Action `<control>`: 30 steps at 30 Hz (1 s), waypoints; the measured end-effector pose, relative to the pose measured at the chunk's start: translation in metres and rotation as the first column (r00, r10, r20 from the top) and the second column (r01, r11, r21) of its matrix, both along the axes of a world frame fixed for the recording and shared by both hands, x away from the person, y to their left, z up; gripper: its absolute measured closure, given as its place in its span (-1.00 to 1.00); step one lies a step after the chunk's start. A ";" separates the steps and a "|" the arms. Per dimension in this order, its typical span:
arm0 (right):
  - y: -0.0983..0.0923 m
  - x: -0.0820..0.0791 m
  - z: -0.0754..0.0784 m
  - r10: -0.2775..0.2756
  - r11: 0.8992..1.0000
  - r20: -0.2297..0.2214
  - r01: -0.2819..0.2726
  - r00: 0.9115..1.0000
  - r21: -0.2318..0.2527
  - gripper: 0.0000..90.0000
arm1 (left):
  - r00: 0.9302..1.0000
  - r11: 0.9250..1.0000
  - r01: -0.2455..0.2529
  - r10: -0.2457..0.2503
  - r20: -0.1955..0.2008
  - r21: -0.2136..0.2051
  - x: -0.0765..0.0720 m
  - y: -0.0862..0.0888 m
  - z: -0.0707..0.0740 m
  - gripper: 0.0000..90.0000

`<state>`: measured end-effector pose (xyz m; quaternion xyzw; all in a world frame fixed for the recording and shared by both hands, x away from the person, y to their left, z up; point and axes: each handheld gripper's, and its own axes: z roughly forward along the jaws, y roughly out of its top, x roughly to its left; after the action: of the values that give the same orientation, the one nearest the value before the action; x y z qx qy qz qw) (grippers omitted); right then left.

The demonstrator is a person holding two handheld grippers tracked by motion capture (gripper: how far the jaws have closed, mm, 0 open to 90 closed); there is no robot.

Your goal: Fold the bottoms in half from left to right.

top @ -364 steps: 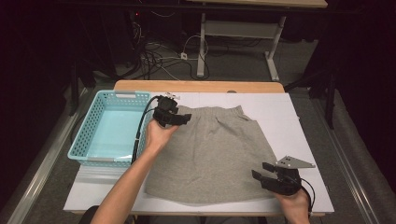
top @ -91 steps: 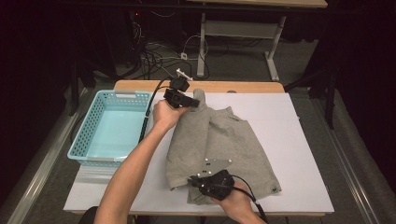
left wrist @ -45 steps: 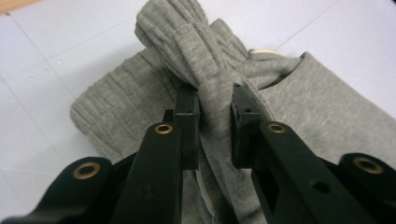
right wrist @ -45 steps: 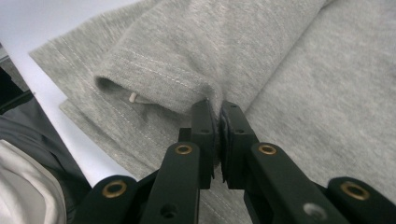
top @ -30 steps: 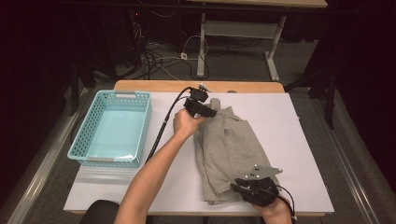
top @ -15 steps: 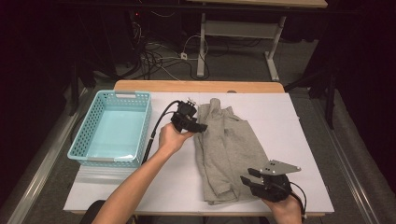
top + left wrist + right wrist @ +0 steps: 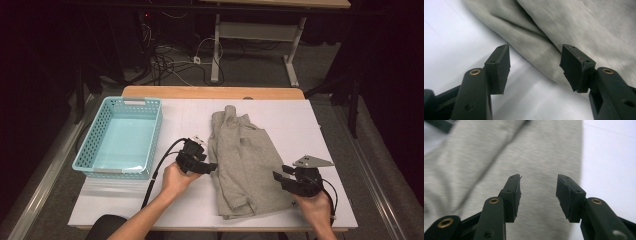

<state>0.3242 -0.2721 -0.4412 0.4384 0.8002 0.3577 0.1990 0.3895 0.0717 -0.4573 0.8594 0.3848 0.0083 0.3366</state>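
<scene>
The folded grey garment (image 7: pixel 584 32) runs past the edges of both gripper views and looks blurred; the person's forearms (image 7: pixel 135 227) leave the high view's bottom edge.

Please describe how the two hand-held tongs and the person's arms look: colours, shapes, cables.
Both tongs, left and right, are black, each with two flat rectangular pads on arms fixed by brass-coloured rivets. A black cable trails from the left one; the right one carries a grey three-cornered plate on top. The forearms are bare, no sleeves visible.
</scene>
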 end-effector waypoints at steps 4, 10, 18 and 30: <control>-0.009 0.008 -0.006 -0.042 0.999 -0.016 0.042 0.999 -0.013 0.21 | 1.000 0.999 0.010 -0.010 0.010 0.034 -0.013 -0.006 -0.006 -0.11; -0.014 0.011 -0.016 -0.068 0.997 -0.040 0.066 0.997 -0.043 0.21 | 0.999 0.998 0.016 -0.018 0.031 0.062 -0.022 -0.012 -0.011 -0.12; -0.017 0.013 -0.025 -0.086 0.994 -0.066 0.080 0.994 -0.078 0.20 | 0.999 0.998 0.044 -0.044 0.015 0.034 -0.029 -0.020 -0.011 -0.14; -0.018 0.009 -0.027 -0.089 0.994 -0.080 0.083 0.993 -0.068 0.26 | 0.992 0.995 0.088 -0.092 0.082 0.052 -0.049 -0.029 -0.015 0.11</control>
<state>0.3336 -0.2902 -0.4682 0.4803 0.7992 0.3043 0.1948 0.3404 0.0427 -0.4725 0.8827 0.3309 0.0387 0.3315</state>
